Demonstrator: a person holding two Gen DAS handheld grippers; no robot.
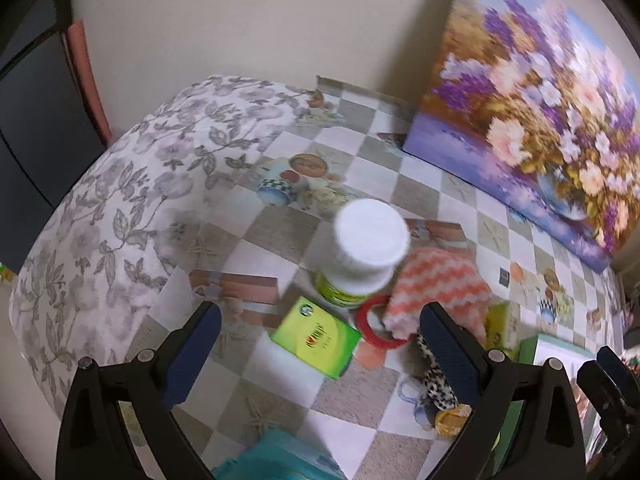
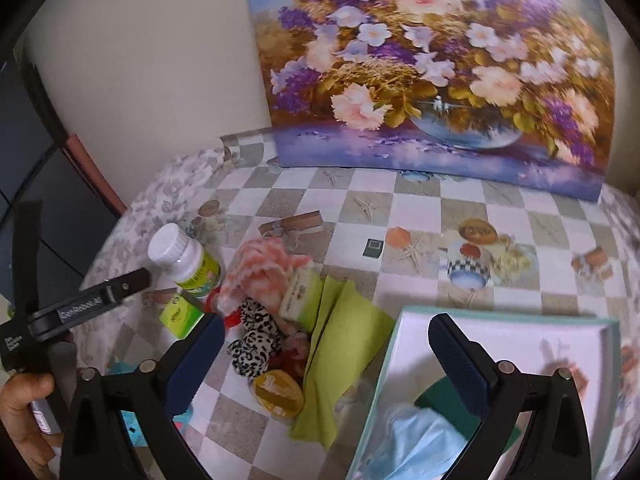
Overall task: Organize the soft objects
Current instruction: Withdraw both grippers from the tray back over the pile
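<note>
Pink-and-white zigzag knitted cloth, seemingly crumpled, beside leopard-print scrunchie.

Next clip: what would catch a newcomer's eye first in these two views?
The big flower painting leaning against the wall at the back of the checkered tablecloth dominates. Next comes the cluttered pile in front of it: a white-capped bottle, a pink-and-white zigzag cloth and a leopard-print scrunchie. At lower right, an open box holds a blue face mask.
</note>
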